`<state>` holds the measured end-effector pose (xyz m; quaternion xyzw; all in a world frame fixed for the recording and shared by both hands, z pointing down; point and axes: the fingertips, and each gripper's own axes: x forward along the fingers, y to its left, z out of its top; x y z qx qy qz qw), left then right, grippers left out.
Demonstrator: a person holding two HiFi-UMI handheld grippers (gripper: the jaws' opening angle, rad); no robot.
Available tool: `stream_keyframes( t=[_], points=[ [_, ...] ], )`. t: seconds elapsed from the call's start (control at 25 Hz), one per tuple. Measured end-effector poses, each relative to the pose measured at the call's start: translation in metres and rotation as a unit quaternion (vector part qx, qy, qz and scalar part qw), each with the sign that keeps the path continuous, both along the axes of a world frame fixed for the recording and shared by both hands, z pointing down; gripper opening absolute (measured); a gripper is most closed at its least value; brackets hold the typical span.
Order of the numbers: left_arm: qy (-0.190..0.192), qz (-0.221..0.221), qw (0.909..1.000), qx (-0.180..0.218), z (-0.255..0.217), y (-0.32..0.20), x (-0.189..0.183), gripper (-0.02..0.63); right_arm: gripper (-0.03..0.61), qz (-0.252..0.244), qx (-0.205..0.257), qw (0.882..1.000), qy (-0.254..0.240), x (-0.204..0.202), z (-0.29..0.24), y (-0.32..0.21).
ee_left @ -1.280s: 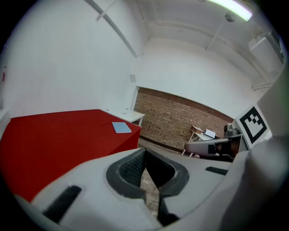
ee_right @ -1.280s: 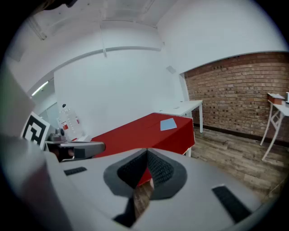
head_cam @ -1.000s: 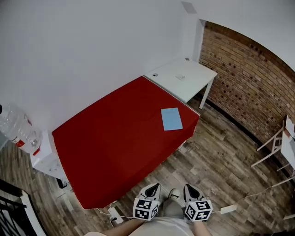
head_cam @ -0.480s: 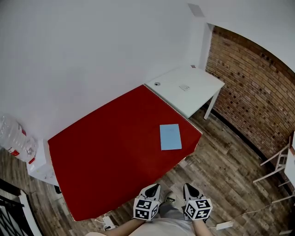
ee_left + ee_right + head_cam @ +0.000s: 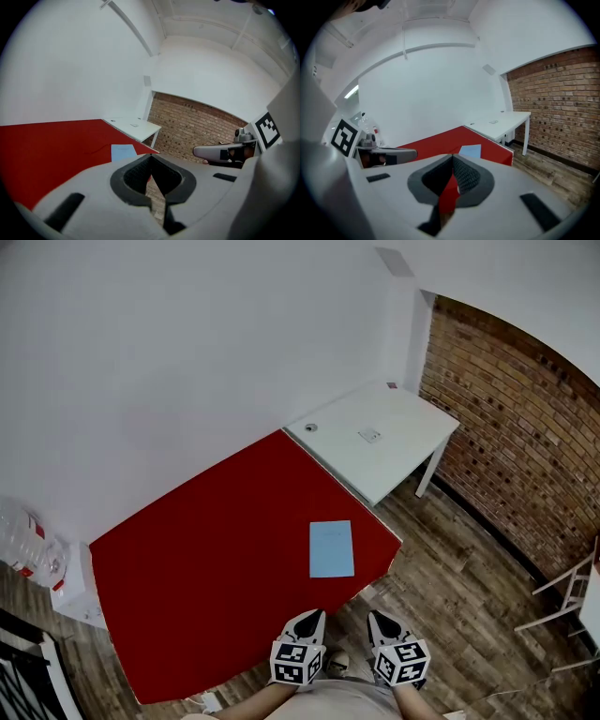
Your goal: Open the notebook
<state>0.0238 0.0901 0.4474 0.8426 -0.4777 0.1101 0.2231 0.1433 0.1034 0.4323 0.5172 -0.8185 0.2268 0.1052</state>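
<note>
A light-blue closed notebook (image 5: 332,548) lies flat near the right front corner of the red table (image 5: 206,559). Both grippers are held side by side over the wooden floor, short of the table's front edge and apart from the notebook. My left gripper (image 5: 313,617) is shut with nothing between its fingers, and the notebook (image 5: 123,151) shows beyond its tips (image 5: 151,157). My right gripper (image 5: 374,617) is also shut and empty. In its own view its tips (image 5: 452,157) point toward the table, with the notebook (image 5: 470,150) just right of them.
A white desk (image 5: 375,442) adjoins the red table's far right corner. A brick wall (image 5: 506,427) runs along the right. A water bottle (image 5: 28,554) stands on a white cabinet at the left. A white chair (image 5: 567,592) is at the right edge.
Both grippers have been carried closer to the table, still shut. In the head view the table and notebook have slid down and left toward them.
</note>
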Motion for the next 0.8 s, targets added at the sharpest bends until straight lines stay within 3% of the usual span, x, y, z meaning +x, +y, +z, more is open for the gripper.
stream_keyframes(
  t=[0.8],
  points=[
    [-0.021, 0.007, 0.9996, -0.018, 0.005, -0.051, -0.025, 0.006, 0.006, 0.021, -0.032, 0.999, 0.016, -0.017, 0.015, -0.054]
  ],
)
